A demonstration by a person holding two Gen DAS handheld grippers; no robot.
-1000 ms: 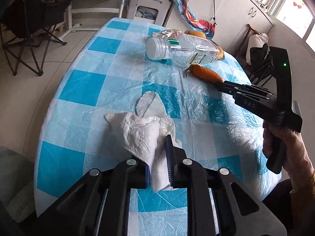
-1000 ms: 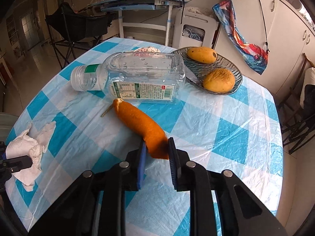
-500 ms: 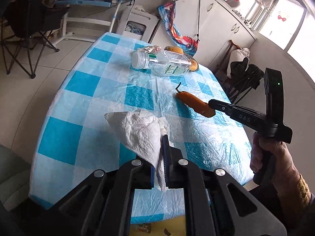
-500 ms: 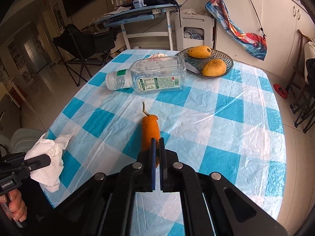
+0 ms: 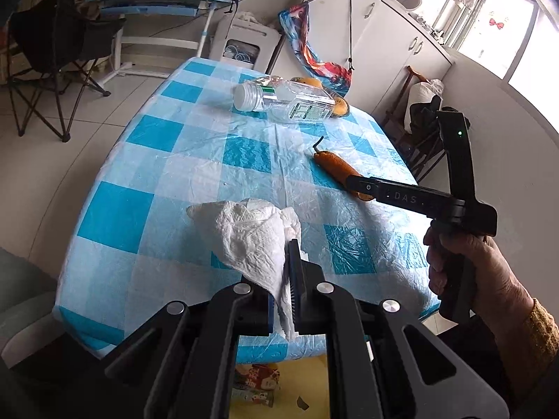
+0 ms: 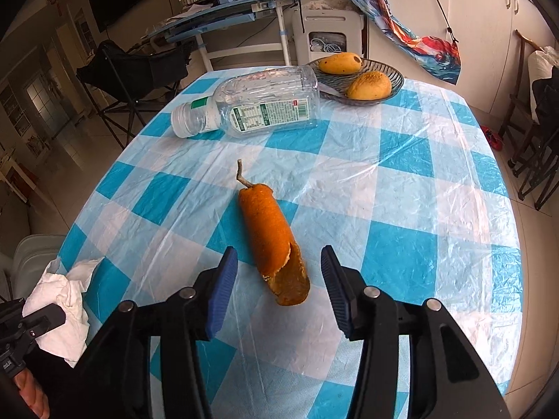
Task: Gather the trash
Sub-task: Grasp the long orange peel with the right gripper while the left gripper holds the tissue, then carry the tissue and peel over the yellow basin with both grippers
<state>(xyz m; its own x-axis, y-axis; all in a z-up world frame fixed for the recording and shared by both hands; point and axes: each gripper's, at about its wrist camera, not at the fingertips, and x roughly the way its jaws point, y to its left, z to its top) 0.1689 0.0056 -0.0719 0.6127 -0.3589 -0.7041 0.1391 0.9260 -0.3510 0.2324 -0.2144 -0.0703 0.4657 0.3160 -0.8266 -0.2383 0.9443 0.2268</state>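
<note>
My left gripper [image 5: 283,272] is shut on a crumpled white paper tissue [image 5: 251,237] and holds it above the near edge of the blue-checked table [image 5: 167,160]; it also shows in the right wrist view [image 6: 63,300]. My right gripper [image 6: 277,279] is open, its blue pads [image 6: 223,279] either side of an orange peel with a stem [image 6: 272,237] that lies on the cloth. The peel also shows in the left wrist view [image 5: 335,166]. An empty clear plastic bottle [image 6: 255,104] lies on its side farther back.
A dark bowl [image 6: 391,78] with two mangoes stands at the far end of the table. A folding chair [image 5: 45,52] and a desk [image 5: 157,3] stand on the floor beyond. A yellow bin [image 5: 279,384] sits below the table's near edge.
My right gripper has opened and let the orange peel down onto the cloth. My left gripper has pulled the tissue back toward the table's near edge.
</note>
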